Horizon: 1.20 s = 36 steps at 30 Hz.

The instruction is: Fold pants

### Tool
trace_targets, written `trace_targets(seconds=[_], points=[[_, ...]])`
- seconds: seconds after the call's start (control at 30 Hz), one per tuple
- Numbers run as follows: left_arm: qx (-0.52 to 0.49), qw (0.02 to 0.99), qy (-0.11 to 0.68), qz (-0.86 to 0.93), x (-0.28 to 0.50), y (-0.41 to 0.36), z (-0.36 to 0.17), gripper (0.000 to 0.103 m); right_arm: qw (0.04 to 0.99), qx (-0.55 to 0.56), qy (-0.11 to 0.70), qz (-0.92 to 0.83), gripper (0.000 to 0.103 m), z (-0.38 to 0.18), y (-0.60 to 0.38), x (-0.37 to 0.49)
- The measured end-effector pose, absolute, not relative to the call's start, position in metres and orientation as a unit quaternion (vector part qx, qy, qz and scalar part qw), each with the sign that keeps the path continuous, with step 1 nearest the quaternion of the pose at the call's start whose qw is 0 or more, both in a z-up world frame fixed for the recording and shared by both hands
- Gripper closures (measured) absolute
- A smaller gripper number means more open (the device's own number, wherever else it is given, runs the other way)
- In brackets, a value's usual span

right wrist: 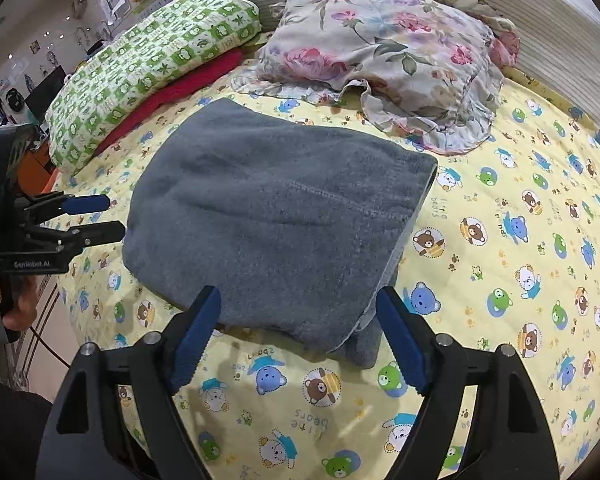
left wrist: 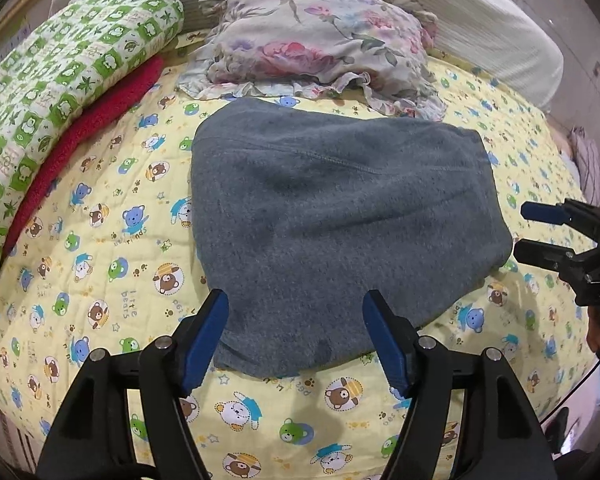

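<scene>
The grey fleece pants (left wrist: 340,224) lie folded into a compact stack on the yellow bear-print bed sheet (left wrist: 100,280); they also show in the right wrist view (right wrist: 276,224). My left gripper (left wrist: 296,312) is open and empty, hovering just above the near edge of the pants. My right gripper (right wrist: 300,312) is open and empty, hovering above the near right corner of the stack. The right gripper also shows at the right edge of the left wrist view (left wrist: 518,232), apart from the pants. The left gripper shows at the left of the right wrist view (right wrist: 116,216).
A floral pillow (left wrist: 320,40) lies behind the pants. A green checked quilt (left wrist: 60,80) and a red blanket (left wrist: 92,140) lie folded at the left. A white headboard (left wrist: 500,32) stands behind. The sheet (right wrist: 520,240) extends to the right.
</scene>
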<state>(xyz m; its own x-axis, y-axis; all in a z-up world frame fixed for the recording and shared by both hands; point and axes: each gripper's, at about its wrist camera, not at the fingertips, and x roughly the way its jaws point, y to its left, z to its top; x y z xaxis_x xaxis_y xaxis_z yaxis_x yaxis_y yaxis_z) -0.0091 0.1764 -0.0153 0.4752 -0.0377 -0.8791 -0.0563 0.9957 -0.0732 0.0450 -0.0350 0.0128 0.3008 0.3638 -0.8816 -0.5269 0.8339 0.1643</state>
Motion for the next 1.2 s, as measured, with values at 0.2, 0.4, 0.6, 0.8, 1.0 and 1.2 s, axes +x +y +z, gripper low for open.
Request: trace_targets(seconds=[0.2, 0.4, 0.6, 0.8, 1.0, 1.2], points=[[-0.012, 0.857, 0.515, 0.018, -0.012, 0.17, -0.025, 0.026, 0.801, -0.093, 0.52, 0.282, 0.022, 0.005, -0.035, 0.045], [0.003, 0.859, 0.511, 0.028, -0.018, 0.168, -0.03, 0.022, 0.806, -0.111, 0.509, 0.281, 0.022, 0.001, -0.032, 0.04], [0.009, 0.862, 0.505, 0.037, -0.019, 0.168, -0.026, 0.02, 0.809, -0.136, 0.491, 0.292, 0.017, 0.003, -0.024, 0.033], [0.011, 0.869, 0.493, 0.042, -0.022, 0.166, -0.015, 0.019, 0.806, -0.151, 0.482, 0.308, 0.017, 0.008, -0.016, 0.029], [0.013, 0.87, 0.491, 0.04, -0.02, 0.165, -0.011, 0.019, 0.801, -0.162, 0.482, 0.316, 0.016, 0.008, -0.01, 0.028], [0.014, 0.87, 0.492, 0.044, -0.019, 0.165, -0.012, 0.019, 0.801, -0.158, 0.483, 0.316, 0.016, 0.008, -0.007, 0.029]])
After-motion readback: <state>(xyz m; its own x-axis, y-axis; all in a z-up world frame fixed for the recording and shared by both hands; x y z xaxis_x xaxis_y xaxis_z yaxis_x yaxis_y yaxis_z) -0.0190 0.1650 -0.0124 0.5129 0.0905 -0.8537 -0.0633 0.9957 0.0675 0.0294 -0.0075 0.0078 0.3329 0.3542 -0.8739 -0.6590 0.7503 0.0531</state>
